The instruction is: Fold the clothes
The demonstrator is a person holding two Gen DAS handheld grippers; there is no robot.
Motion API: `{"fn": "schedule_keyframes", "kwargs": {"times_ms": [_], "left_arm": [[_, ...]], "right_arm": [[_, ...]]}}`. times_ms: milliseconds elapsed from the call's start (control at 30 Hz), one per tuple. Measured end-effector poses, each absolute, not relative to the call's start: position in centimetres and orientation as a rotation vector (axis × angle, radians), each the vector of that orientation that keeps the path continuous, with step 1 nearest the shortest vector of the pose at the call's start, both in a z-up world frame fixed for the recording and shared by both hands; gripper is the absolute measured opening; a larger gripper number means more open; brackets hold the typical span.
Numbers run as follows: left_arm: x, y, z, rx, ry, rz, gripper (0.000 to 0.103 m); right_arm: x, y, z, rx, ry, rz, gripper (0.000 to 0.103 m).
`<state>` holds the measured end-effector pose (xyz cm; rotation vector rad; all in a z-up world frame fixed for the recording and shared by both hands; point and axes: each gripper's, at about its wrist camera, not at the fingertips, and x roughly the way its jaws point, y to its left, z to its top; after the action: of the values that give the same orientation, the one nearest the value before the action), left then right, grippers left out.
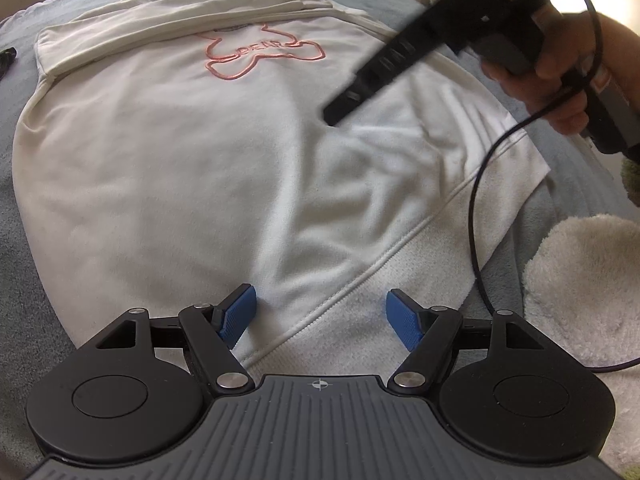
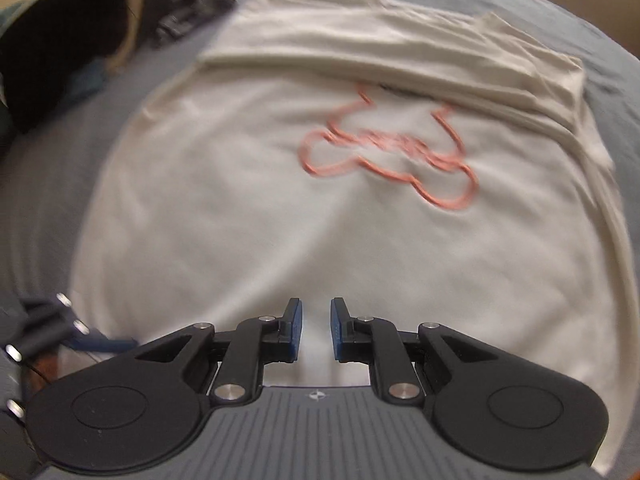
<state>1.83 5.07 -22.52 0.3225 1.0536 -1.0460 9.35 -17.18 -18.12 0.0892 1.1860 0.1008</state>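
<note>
White sweatshirt (image 1: 168, 168) with a pink bear outline (image 1: 260, 54) lies flat on grey bedding (image 1: 24, 248); left gripper (image 1: 322, 314) stands wide, hem at twelve o'clock between its pads; right gripper (image 2: 316, 330), narrow and empty, hovers over the cloth

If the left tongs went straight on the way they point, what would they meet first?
Most likely the white sweatshirt, near its ribbed hem, which lies between the open left tongs. Nothing else seems to be in the way, though depth is unclear.
</note>
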Motion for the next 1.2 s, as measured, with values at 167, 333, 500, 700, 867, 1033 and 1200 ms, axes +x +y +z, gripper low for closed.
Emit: {"fn": "schedule_keyframes", "kwargs": {"times_ms": [167, 333, 500, 700, 867, 1033, 1200], "left_arm": [[1.8, 5.1, -22.5, 0.315, 1.059, -1.043, 0.072], [1.8, 5.1, -22.5, 0.319, 1.058, -1.043, 0.072], [1.7, 5.2, -22.5, 0.323, 1.056, -1.04, 0.072], [1.6, 5.5, -22.5, 0.319, 1.06, -1.036, 0.072], [1.9, 5.7, -22.7, 0.29, 1.075, -1.041, 0.072], [2.1, 5.8, -22.8, 0.28, 1.08, -1.042, 0.073], [1.9, 5.9, -23.0, 0.27, 1.081, -1.031, 0.074]], "right_arm": [[10.1, -15.5, -20.3, 0.075, 1.224, 0.135, 0.015], [8.0, -16.1, -20.7, 0.098, 1.249, 0.12, 0.015], [7.8, -16.0, -19.3, 0.137, 1.207, 0.12, 0.015], [9.4, -15.0, -20.3, 0.19, 1.205, 0.154, 0.015], [5.4, -15.1, -20.4, 0.262, 1.249, 0.153, 0.015], [1.2, -16.4, -19.6, 0.455, 1.269, 0.131, 0.016], [-0.7, -17.8, -18.0, 0.615, 1.169, 0.065, 0.04]]}}
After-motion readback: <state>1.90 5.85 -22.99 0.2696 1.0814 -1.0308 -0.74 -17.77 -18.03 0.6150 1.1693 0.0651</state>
